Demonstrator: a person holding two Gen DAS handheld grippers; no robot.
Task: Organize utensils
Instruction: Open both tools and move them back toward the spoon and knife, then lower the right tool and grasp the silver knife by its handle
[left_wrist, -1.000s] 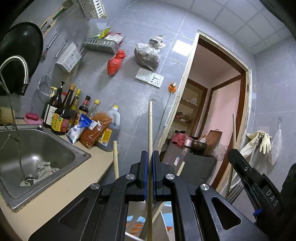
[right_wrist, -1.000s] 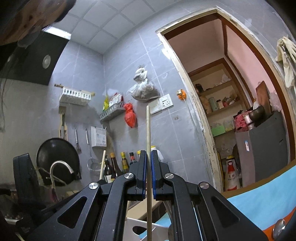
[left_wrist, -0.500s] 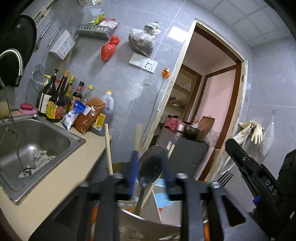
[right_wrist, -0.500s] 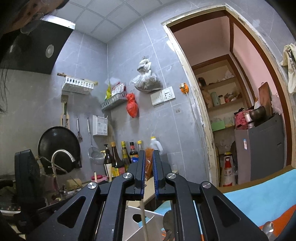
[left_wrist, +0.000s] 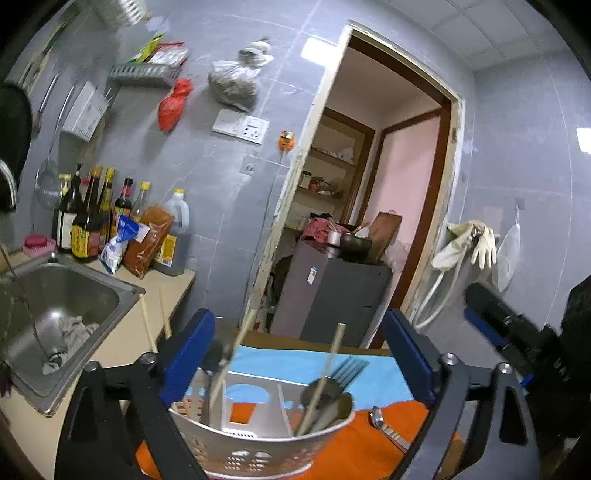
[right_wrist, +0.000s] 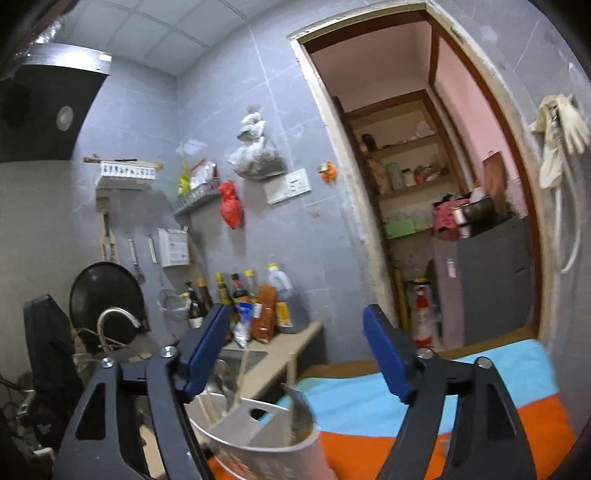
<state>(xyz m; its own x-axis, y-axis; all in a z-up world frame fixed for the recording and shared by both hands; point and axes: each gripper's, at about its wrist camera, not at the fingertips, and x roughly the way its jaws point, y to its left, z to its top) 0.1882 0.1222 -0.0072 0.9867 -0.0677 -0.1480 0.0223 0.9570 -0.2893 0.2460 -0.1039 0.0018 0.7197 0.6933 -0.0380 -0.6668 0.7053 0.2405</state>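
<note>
Two hand-held grippers hang above a white perforated utensil holder, and both are opening with nothing between their blue pads. The left hand-held gripper has its jaws spread wide on either side of the holder. The right hand-held gripper is also spread, its jaws clear of the utensils below.

Inside the holder stand wooden chopsticks, a fork and a dark spoon, sorted between its dividers; from the right wrist view the contents are too blurred to tell apart. A further spoon lies just beside the holder on an orange and blue cloth that covers the surface under it.

To the left a pale counter carries a steel sink with a rag in it. At the back of the counter stands a row of sauce bottles with yellow and red labels whose writing is too small to read, along with a blue-and-white packet and a jug of dark liquid. Grey tiled walls bear a wire rack, a red bag, a clear bag of something dark and a white socket plate. A doorway opens onto a pink-walled room with shelves and a grey cabinet; pale rubber gloves hang right of the frame.
</note>
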